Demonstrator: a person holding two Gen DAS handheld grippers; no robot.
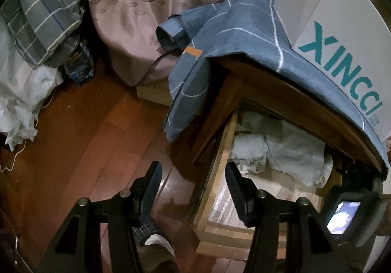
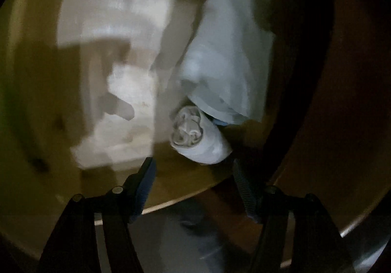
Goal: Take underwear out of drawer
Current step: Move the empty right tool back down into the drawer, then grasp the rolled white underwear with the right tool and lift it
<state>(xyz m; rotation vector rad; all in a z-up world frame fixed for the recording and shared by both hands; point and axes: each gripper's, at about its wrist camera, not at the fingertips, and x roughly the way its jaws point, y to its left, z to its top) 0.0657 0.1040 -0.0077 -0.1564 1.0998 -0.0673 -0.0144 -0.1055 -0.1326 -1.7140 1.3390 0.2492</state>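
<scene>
**Pale cotton bundles in an open wooden drawer, both claws apart**

The left claw point(image 1: 193, 175) hangs over the near corner of the pulled-out light-wood drawer point(image 1: 215, 163), its two black ribbed fingers point(image 1: 235, 182) spread with nothing between them. One finger is over the glossy reddish-brown plank floor point(image 1: 85, 131), the other over the drawer's pale lined bottom. Deeper in the drawer lie soft, crumpled pieces of pale grey-white underwear point(image 1: 281, 148), some loosely folded, some bunched.

The drawer belongs to a dark brown wooden nightstand point(image 1: 281, 82) with a curved top edge. A denim-blue cloth with thin white lines point(image 1: 244, 35) drapes over it, and a white cardboard box with teal lettering point(image 1: 342, 35) stands on the cloth. Beyond is a bed in a smooth pinkish sheet printed with brown ovals point(image 1: 136, 16), and to the left a grey plaid pillow point(image 1: 46, 11).

The right claw point(image 2: 193, 170) is inside the drawer, its view blurred and dim. Its fingers stand apart, and a tightly rolled white cloth cylinder point(image 2: 198, 138), its spiral end facing the camera, lies just beyond their tips, not pinched. A larger limp pale blue-grey garment point(image 2: 227, 60) is draped just behind the roll.
</scene>
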